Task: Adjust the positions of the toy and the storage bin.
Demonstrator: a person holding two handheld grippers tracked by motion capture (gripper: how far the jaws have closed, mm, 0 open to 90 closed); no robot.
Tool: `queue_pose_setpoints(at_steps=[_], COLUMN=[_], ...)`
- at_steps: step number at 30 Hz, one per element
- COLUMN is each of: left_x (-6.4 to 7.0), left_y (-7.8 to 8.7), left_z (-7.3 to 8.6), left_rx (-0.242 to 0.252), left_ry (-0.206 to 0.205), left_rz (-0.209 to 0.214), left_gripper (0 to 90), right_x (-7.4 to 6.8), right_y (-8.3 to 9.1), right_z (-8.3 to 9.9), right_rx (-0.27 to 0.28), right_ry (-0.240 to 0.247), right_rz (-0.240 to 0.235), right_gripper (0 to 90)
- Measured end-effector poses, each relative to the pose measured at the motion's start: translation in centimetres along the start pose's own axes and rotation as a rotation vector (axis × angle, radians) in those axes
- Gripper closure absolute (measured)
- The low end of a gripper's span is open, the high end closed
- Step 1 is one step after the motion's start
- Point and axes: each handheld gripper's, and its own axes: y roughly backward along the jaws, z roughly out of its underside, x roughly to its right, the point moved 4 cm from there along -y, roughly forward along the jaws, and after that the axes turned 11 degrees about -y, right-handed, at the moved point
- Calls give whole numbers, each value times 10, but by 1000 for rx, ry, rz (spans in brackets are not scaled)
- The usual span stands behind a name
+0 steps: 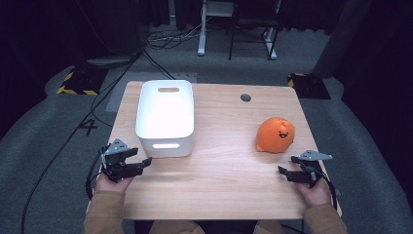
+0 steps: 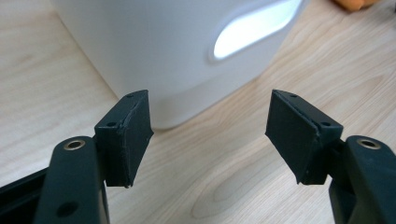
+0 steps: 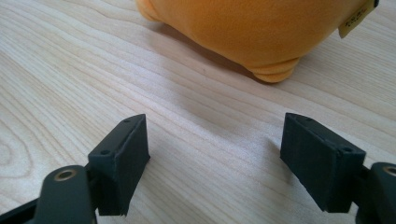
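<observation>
Nothing is moved yet, as far as the pictures show. The orange plush toy (image 1: 275,135) sits on the bench (image 1: 229,185) right of centre in the high view, untouched, and the white bin (image 1: 165,117) stands left of centre with nothing visible inside.

The right gripper (image 1: 291,167) rests near the lower right of the frame, just below the toy, jaws apart and holding nothing. The left gripper (image 1: 138,160) sits at the lower left by the bin's near corner, jaws likewise apart and free.

Judging from this, the whole job remains: closing on the toy, lifting it, and probably carrying it across to the bin.
</observation>
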Motion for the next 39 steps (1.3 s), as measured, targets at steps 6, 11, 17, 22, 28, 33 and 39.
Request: queue_pose_setpoints(at_steps=[6, 11, 17, 22, 28, 33, 39], left_x=[-1, -6, -12, -24, -39, -42, -46], left_y=[20, 29, 35, 24, 2, -8, -21], left_z=[-24, -35, -52, -63, -66, -66, -60], left_rx=[72, 123, 162, 145, 116, 86, 19], left_ry=[-4, 7, 14, 66, 68, 62, 50], left_rz=[-21, -63, -70, -75, -114, -139, -140], left_gripper=[325, 346, 376, 363, 350, 357, 407], right_x=[0, 1, 1, 1, 1, 1, 1], right_y=[0, 0, -1, -1, 0, -1, -1], right_z=[0, 0, -1, -1, -1, -1, -1], right_rx=[1, -1, 2, 1, -1, 0, 0], right_ry=[3, 9, 4, 3, 7, 9, 6], right_rz=[0, 2, 4, 4, 4, 4, 4], right_gripper=[236, 236, 236, 236, 236, 236, 236])
